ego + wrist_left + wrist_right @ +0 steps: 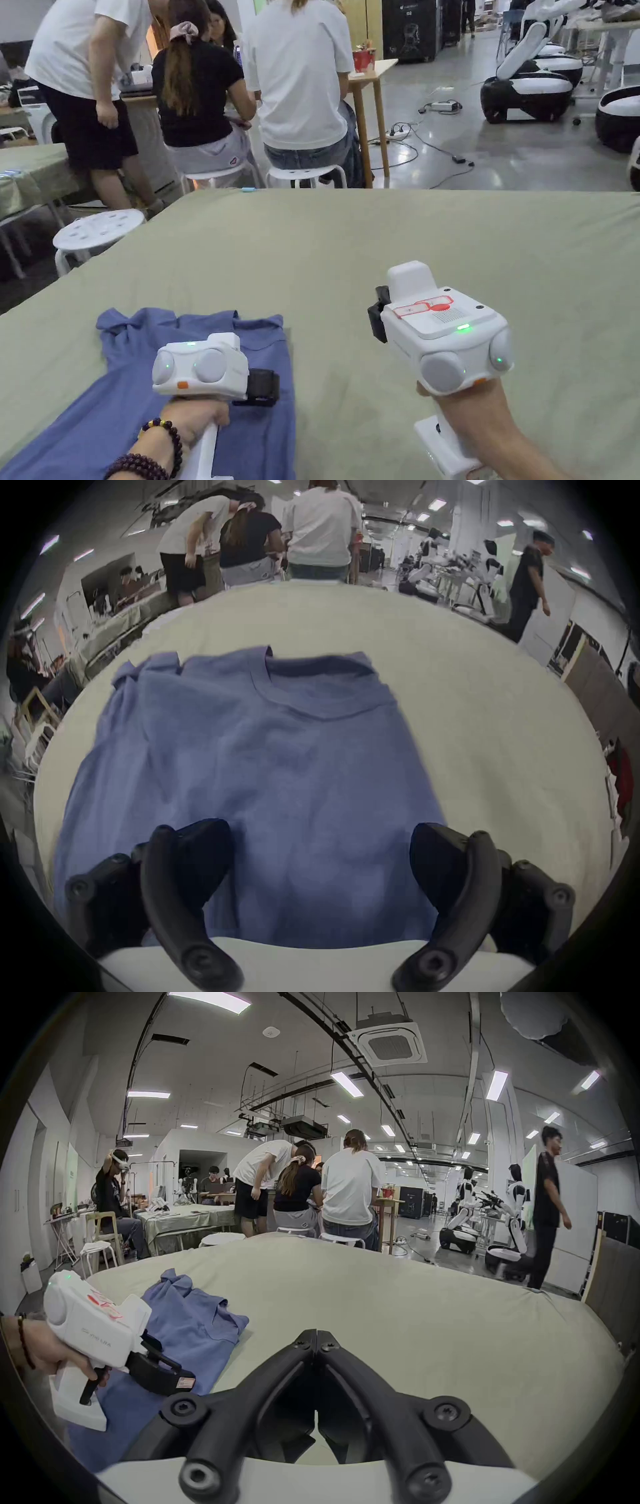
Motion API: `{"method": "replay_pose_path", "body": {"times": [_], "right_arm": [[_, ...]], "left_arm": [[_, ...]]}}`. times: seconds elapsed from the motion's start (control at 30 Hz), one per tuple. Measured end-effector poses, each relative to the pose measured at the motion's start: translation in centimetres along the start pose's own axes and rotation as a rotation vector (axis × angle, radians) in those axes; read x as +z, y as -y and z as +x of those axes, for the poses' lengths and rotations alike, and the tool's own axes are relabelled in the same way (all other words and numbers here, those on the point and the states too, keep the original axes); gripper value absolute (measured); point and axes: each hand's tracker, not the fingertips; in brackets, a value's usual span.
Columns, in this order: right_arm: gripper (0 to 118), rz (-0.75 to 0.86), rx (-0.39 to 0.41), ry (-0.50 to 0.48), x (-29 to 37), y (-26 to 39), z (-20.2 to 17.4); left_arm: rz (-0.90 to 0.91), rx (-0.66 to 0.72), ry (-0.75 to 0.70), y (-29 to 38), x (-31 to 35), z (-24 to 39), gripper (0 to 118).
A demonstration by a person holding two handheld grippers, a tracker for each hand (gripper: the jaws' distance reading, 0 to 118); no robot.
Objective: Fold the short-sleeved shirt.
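A blue short-sleeved shirt (119, 394) lies flat at the near left of the green-covered table (450, 244), collar toward the far side. Its right side ends in a straight edge, and a sleeve bunches at the far left corner. My left gripper (270, 387) hovers over the shirt's right half. In the left gripper view its jaws (318, 833) stand wide open above the blue cloth (277, 757), holding nothing. My right gripper (377, 322) is held over bare tablecloth to the right of the shirt. In the right gripper view its jaws (317, 1333) are pressed together with nothing between them. That view also has the shirt (194, 1321) and the left gripper (173, 1376).
Beyond the table's far edge, people sit and stand around a wooden table (375, 72). White stools (97, 231) stand off the left corner. Cables (431, 150) and white robot bases (531, 87) are on the floor at the far right. Wide bare tablecloth extends right of the shirt.
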Motion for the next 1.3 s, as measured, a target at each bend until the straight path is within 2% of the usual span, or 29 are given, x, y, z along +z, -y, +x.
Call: {"method": "replay_pose_path", "body": {"times": [0.13,0.17,0.2,0.27,0.3,0.37,0.47,0.53,0.63,0.73,0.83,0.97,1.03,1.2,1.3], "right_arm": [[0,-0.021,0.003,-0.025,-0.8,1.1,-0.4],[0,-0.027,0.002,-0.026,-0.9,1.3,-0.5],[0,-0.032,-0.002,-0.026,-1.0,1.4,-0.5],[0,-0.037,-0.019,-0.030,-1.3,1.9,-0.6],[0,-0.037,-0.023,-0.030,-1.2,1.9,-0.5],[0,-0.037,-0.031,-0.028,-0.9,2.1,-0.3],[0,-0.037,-0.027,-0.024,-0.1,2.1,0.8],[0,-0.032,-0.013,-0.002,1.0,1.9,2.0],[0,-0.028,-0.031,0.038,2.7,2.0,4.7],[0,-0.021,-0.045,0.082,5.4,2.2,7.7],[0,-0.017,-0.045,0.158,8.6,2.5,11.1],[0,-0.010,-0.083,0.248,14.3,2.5,15.9],[0,0.000,-0.071,0.287,17.5,2.6,18.3],[0,0.025,-0.084,0.441,25.4,3.0,24.1],[0,0.023,-0.089,0.545,30.5,3.8,27.5]], "left_arm": [[0.025,-0.024,-0.011,0.4,-0.1,0.8,108],[0.030,-0.029,-0.003,0.2,0.3,0.6,101],[0.069,-0.039,-0.018,0.3,1.6,1.3,77],[0.108,-0.048,-0.156,-0.1,2.3,0.9,0],[0.113,-0.044,-0.161,0.0,2.4,0.6,1],[0.115,-0.025,-0.075,0.2,2.4,0.0,1],[0.194,-0.107,-0.076,0.6,3.1,0.3,1],[0.263,-0.116,-0.075,0.1,4.4,1.0,1],[0.367,-0.053,-0.076,-1.9,7.2,1.6,1],[0.448,-0.098,-0.038,-4.1,9.8,2.8,1],[0.513,-0.109,0.063,-6.2,12.8,6.2,1],[0.616,-0.250,0.207,-6.9,17.5,16.3,1],[0.645,-0.290,0.318,-7.0,19.4,22.3,1],[0.649,-0.452,0.586,-5.2,21.6,37.6,1],[0.580,-0.520,0.718,-3.6,20.6,46.3,1]]}}
